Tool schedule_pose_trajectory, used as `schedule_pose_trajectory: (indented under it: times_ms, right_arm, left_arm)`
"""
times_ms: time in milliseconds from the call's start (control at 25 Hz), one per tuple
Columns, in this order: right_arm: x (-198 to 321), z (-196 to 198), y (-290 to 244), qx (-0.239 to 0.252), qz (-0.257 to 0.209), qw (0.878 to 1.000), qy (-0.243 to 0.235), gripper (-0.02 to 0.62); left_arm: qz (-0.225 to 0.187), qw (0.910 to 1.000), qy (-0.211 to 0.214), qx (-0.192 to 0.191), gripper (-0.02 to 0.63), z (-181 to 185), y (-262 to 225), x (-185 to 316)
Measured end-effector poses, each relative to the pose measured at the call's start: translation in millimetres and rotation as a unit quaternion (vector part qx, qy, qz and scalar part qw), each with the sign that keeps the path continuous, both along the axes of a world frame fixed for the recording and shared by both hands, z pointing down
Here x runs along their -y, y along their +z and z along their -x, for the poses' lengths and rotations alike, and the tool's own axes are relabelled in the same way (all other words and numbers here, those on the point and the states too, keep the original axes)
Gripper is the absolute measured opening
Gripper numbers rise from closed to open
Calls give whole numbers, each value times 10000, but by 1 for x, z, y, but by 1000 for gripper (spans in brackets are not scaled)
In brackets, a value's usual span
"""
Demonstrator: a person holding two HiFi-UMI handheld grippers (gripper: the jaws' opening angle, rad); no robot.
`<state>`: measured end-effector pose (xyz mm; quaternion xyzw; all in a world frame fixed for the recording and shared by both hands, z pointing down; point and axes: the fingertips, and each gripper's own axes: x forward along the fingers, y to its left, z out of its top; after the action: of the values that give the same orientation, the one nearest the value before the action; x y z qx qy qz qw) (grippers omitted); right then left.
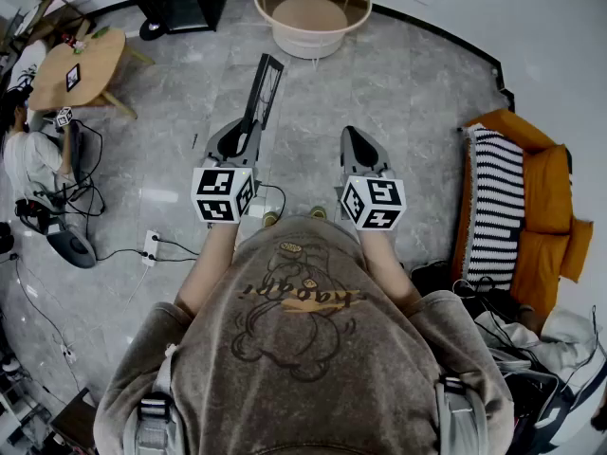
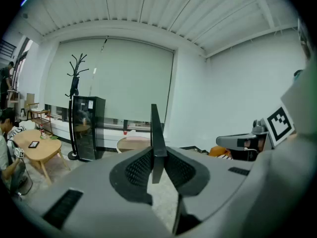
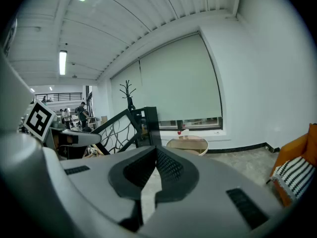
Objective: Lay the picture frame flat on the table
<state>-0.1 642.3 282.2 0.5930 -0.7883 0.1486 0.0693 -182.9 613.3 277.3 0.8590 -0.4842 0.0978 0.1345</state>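
Frame is clamped edge-on in left gripper, its jaws nearly together on the thin edge. Long axis runs forward from the jaws, above the floor. Right gripper is closed, empty, alongside. Round table lies ahead of frame's far end; I'd judge left arm carries it there.
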Motion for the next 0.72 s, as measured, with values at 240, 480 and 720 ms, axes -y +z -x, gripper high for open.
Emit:
schedule_pose_trajectory:
  times_ms: [240, 480, 720]
  right_arm:
    - [9, 15, -4, 127, -4, 9999, -106, 20]
    - [-2, 26, 3, 153, -76, 9998, 67, 20]
    - [-10, 26, 6, 230, -104, 9992, 321, 20]
  left_arm:
    - [-25, 10000, 44, -6, 81, 6, -3, 14]
    - [-102, 9996, 190, -182, 81, 25, 1, 10]
    - [-57, 9994, 277, -183, 81, 38, 9, 15]
